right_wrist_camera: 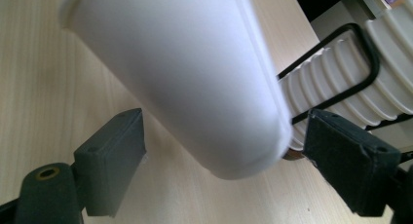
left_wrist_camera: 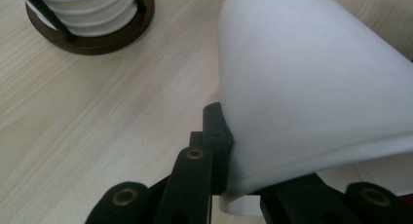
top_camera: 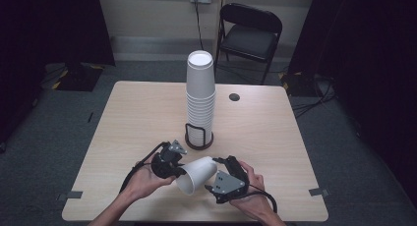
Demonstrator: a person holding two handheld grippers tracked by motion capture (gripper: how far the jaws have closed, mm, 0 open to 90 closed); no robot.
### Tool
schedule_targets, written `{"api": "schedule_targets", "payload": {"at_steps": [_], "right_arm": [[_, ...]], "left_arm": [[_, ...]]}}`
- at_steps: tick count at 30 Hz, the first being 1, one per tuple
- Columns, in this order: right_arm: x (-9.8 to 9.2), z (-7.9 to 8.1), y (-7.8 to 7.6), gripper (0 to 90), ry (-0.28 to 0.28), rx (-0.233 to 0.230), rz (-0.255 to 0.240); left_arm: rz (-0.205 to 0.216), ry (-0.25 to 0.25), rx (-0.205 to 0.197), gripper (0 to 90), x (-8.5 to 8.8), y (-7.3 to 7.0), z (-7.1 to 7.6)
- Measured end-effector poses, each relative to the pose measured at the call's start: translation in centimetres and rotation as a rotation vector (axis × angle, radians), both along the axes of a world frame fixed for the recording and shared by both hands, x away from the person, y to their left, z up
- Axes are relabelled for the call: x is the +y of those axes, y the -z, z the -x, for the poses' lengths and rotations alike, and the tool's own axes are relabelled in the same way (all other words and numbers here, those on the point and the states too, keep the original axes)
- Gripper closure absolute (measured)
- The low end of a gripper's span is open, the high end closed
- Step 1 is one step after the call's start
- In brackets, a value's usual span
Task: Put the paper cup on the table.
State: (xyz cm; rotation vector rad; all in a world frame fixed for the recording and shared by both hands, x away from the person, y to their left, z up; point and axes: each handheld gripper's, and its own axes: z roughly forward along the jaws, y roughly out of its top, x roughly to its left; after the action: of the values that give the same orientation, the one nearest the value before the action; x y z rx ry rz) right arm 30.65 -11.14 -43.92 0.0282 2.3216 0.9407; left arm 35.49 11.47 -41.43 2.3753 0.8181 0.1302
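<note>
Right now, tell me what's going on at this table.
A person works two handheld grippers over a wooden table. The left gripper pinches the rim of a single white paper cup, holding it tilted. The right gripper has its jaws open either side of the cup's base. A tall stack of cups stands in a wire holder behind.

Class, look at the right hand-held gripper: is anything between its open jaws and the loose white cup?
Nothing visible. The right hand-held gripper stands open with the white cup between its jaws, while the left hand-held gripper pinches the rim.
</note>
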Motion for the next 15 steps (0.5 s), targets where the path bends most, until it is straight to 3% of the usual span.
{"api": "schedule_targets", "payload": {"at_steps": [4,10,15], "right_arm": [[0.6,0.4,0.5,14.9,-0.006,-0.03,0.048],[0.9,0.2,0.8,13.3,0.006,-0.05,0.047],[1.2,0.3,0.8,10.1,-0.023,-0.055,0.036]], "left_arm": [[-0.026,0.028,0.018,85.5,-0.3,-0.1,-0.2],[-0.027,0.028,0.017,85.6,-0.9,-0.4,-0.3],[-0.034,0.054,0.043,85.9,-1.2,-0.7,-0.7]]}}
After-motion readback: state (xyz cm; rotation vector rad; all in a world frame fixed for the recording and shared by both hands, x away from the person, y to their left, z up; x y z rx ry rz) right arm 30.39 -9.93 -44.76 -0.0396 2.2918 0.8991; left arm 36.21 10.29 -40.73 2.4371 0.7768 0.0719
